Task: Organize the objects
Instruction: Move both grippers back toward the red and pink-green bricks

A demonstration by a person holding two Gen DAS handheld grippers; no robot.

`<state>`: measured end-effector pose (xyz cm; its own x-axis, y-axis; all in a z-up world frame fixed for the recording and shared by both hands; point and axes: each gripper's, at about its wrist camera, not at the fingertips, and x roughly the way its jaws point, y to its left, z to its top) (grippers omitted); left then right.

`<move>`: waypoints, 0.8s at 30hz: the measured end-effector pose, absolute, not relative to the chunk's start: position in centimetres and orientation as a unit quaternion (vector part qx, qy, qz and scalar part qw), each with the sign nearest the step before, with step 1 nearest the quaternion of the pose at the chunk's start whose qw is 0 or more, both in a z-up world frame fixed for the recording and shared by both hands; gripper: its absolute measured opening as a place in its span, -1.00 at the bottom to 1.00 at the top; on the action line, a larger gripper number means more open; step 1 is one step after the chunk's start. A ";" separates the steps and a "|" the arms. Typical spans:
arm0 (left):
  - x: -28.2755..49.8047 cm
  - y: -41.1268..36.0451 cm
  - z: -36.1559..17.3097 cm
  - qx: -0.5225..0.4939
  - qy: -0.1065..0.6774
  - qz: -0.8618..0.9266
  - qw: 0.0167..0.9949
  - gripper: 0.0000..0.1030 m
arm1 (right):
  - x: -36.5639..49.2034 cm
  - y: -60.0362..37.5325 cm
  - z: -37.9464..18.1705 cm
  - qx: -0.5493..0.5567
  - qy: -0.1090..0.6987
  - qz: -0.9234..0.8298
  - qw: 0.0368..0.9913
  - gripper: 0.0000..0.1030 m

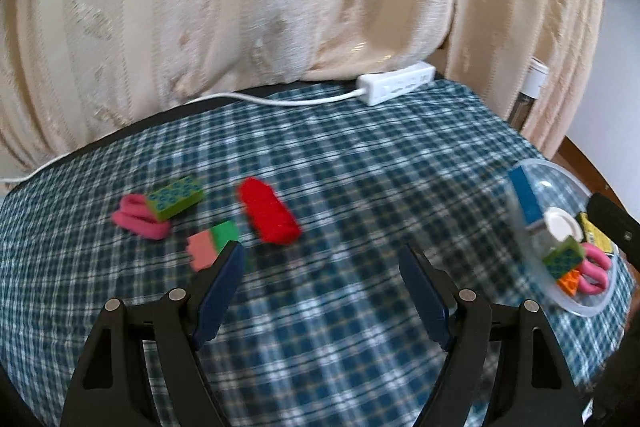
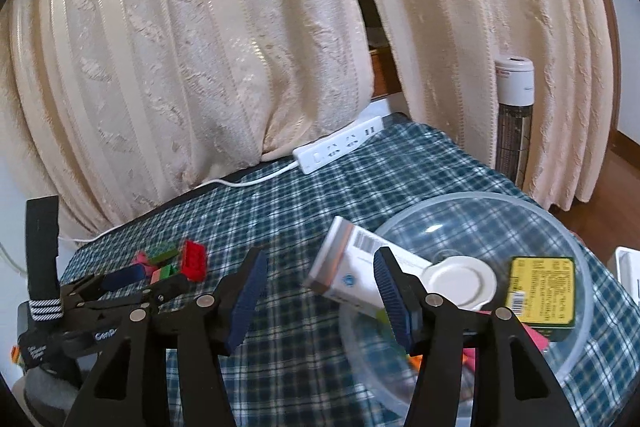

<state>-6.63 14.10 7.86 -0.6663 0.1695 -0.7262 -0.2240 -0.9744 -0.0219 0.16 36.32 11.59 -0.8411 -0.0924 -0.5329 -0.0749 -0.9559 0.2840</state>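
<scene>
Hovered with left gripper (image 1: pixel 322 259) spread and empty over the plaid tablecloth (image 1: pixel 340 167), aimed toward loose pieces not yet gathered: red block (image 1: pixel 268 213), pink-and-green block (image 1: pixel 210 243), green block (image 1: pixel 174 201) leaning on pink hair tie (image 1: pixel 138 221). Held right gripper (image 2: pixel 320 275) parted, gripping nothing, at the clear bowl (image 2: pixel 560 219) already holding sorted items, likely after a drop.

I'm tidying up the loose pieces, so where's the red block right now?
The red block lies loose on the checked tablecloth, left of centre in the left wrist view, just right of the pink-and-green block and outside the clear bowl.
</scene>
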 end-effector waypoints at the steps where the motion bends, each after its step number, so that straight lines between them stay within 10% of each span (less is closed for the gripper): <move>1: -6.9 13.6 7.7 -0.396 0.032 0.912 0.103 0.56 | 0.0 36.0 11.6 0.283 -0.146 -0.948 0.007 0.15; 24: -12.3 6.9 2.7 -0.444 -0.018 0.895 0.026 0.54 | -4.0 28.8 9.3 0.329 -0.100 -0.937 0.057 0.22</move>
